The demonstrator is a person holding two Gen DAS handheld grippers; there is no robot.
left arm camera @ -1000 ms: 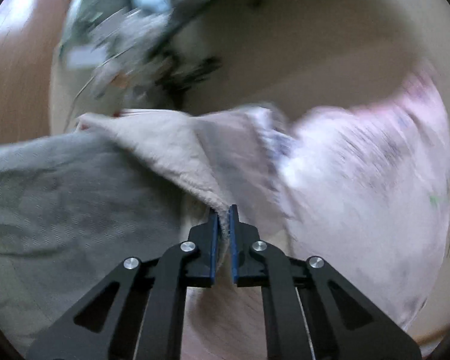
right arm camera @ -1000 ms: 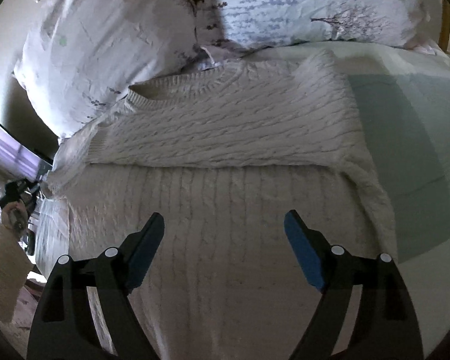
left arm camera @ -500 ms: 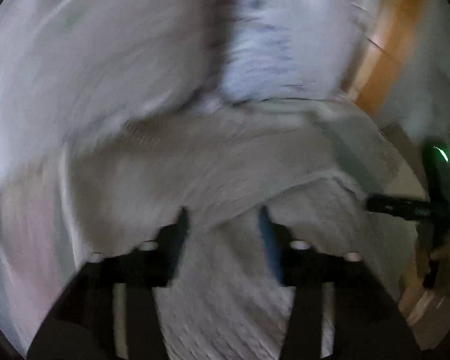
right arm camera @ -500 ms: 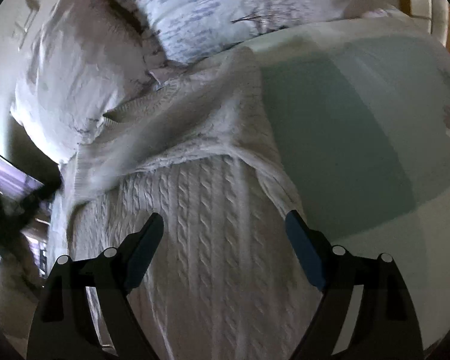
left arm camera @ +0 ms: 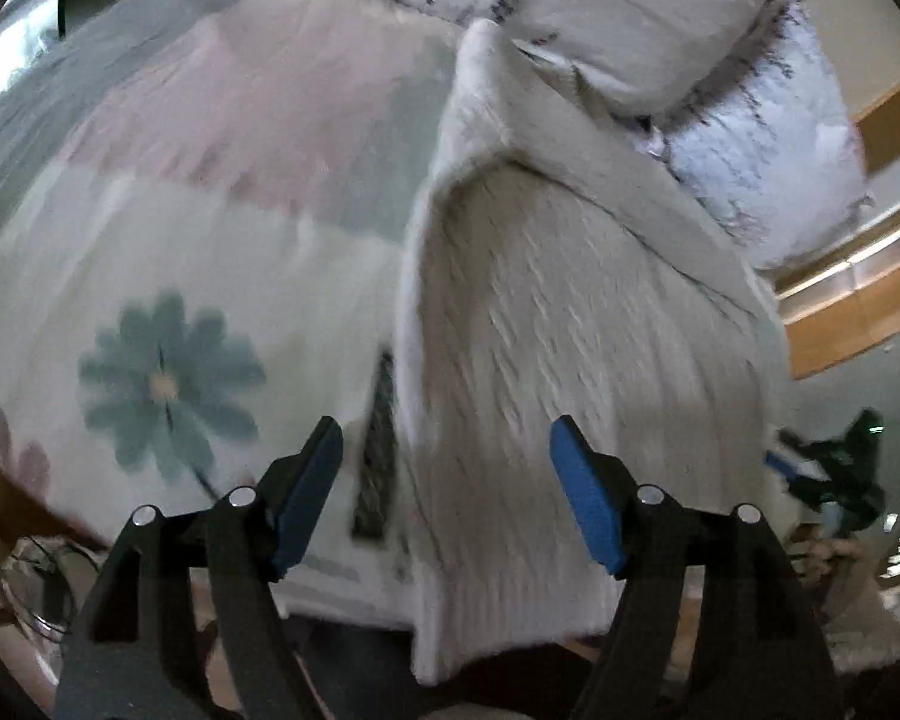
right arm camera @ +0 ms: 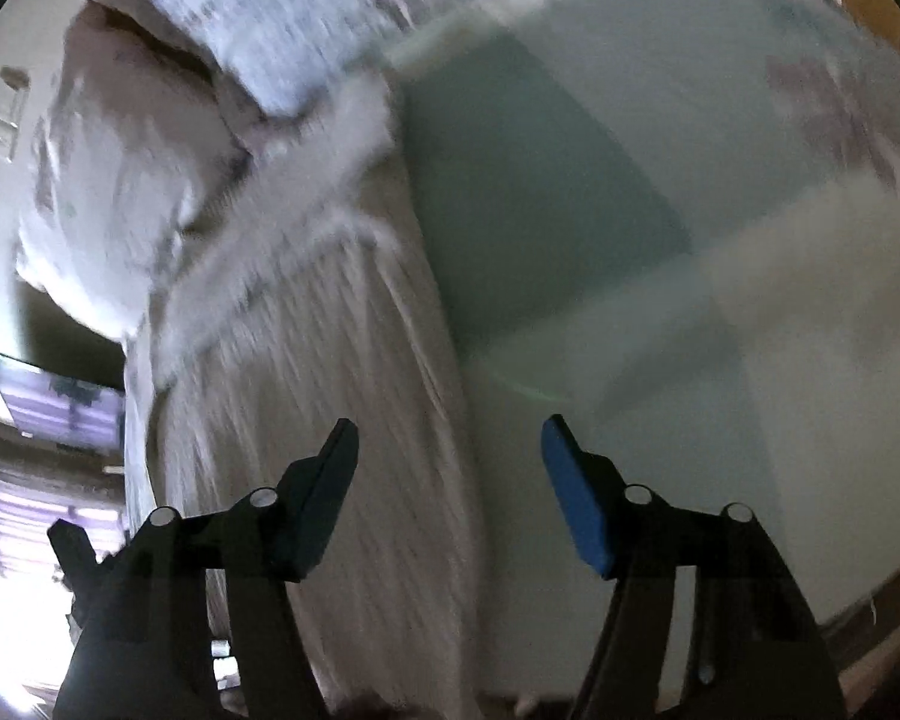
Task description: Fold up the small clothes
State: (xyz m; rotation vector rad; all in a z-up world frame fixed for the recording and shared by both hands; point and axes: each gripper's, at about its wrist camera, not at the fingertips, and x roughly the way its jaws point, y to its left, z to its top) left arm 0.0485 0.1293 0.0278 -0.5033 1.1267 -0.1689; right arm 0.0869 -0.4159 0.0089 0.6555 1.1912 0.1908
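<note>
Bed (left arm camera: 168, 252) in flowered pastel patchwork under cream sweater (left arm camera: 570, 360), pillows (left arm camera: 630, 12) behind; each gripper (left arm camera: 444, 480) (right arm camera: 447, 480) wide, empty.

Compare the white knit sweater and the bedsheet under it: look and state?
The sweater is plain off-white with ribbed cable texture; the bedsheet is smooth, printed in pale green and pink blocks with a blue-green daisy. The sweater is partly folded, an upper layer doubled over, with its lower edge hanging past the bed edge; the bedsheet lies flat. Both sit below the pillows, and neither is gripped: the left tongs and right tongs are open.
</note>
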